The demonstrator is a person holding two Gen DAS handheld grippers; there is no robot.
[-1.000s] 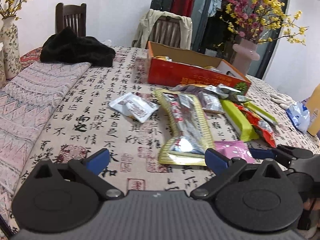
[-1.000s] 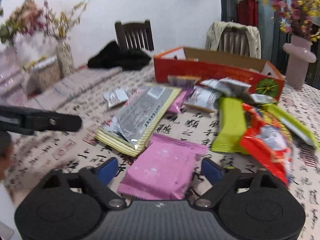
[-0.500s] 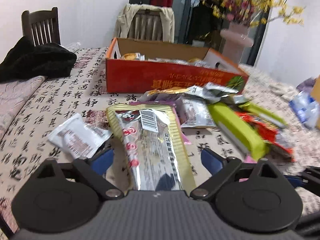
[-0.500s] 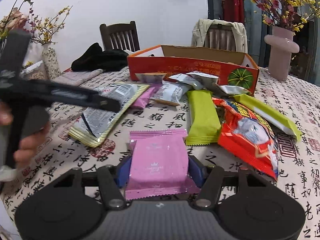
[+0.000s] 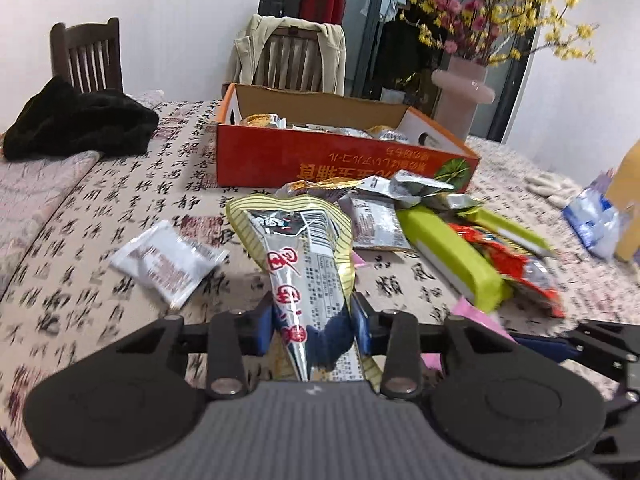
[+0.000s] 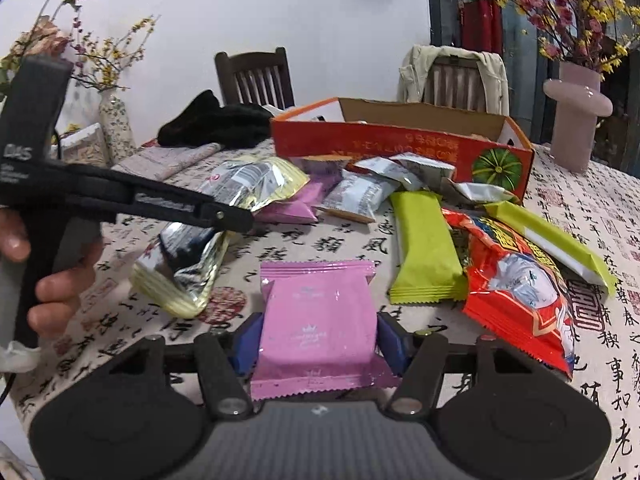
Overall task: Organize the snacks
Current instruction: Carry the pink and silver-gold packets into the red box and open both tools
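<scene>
The left gripper (image 5: 312, 322) has just been closing and now pinches the silver-and-yellow packet (image 5: 304, 264); the right gripper (image 6: 318, 342) clamps the pink packet (image 6: 318, 320). Lift both level toward the red box (image 5: 320, 160) ahead.

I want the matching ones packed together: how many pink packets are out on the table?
2. One pink packet sits between the right gripper pads; a second pink packet lies farther back, partly under the silver-and-yellow bag. More may be hidden in the pile.

Black garment (image 5: 80, 120) on counter (image 5: 120, 184). Two chairs (image 5: 90, 56) behind; jacket (image 5: 248, 52) over one. Pink vase (image 5: 464, 92) holds flowers (image 5: 492, 4).
</scene>
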